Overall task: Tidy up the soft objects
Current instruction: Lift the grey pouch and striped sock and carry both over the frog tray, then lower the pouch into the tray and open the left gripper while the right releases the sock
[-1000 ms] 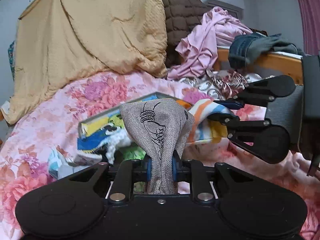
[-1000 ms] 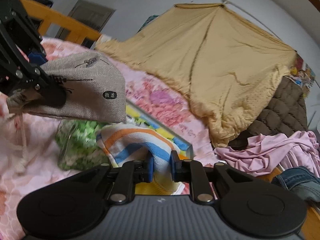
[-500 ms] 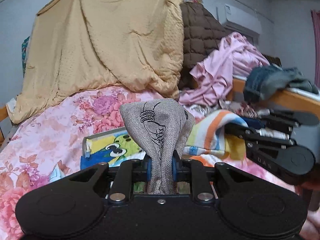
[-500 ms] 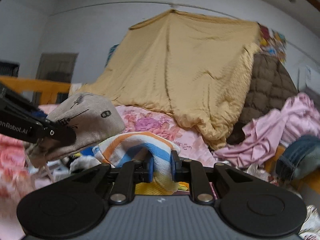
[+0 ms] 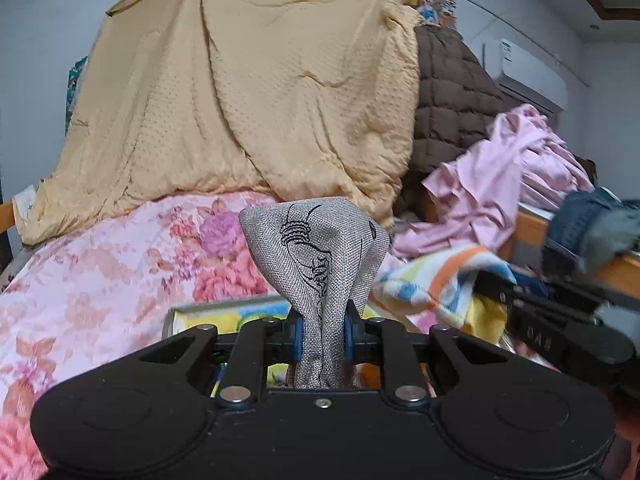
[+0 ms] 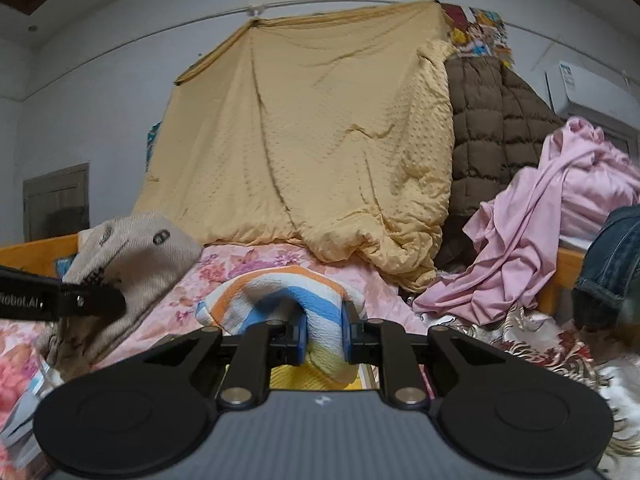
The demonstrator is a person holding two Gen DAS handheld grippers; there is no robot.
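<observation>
Left hand-held gripper (image 5: pixel 322 336) pinches a grey pouch (image 5: pixel 316 256); right hand-held gripper (image 6: pixel 324 338) pinches a striped cloth (image 6: pixel 280 292). Both are lifted above the bed (image 5: pixel 100 264); neither is placed yet, and clothes remain heaped along the bed's right edge.

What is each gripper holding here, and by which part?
The left gripper pinches the grey printed cloth bag by its gathered lower end. The right gripper pinches the striped towel at a bunched fold; the rest drapes forward.
</observation>
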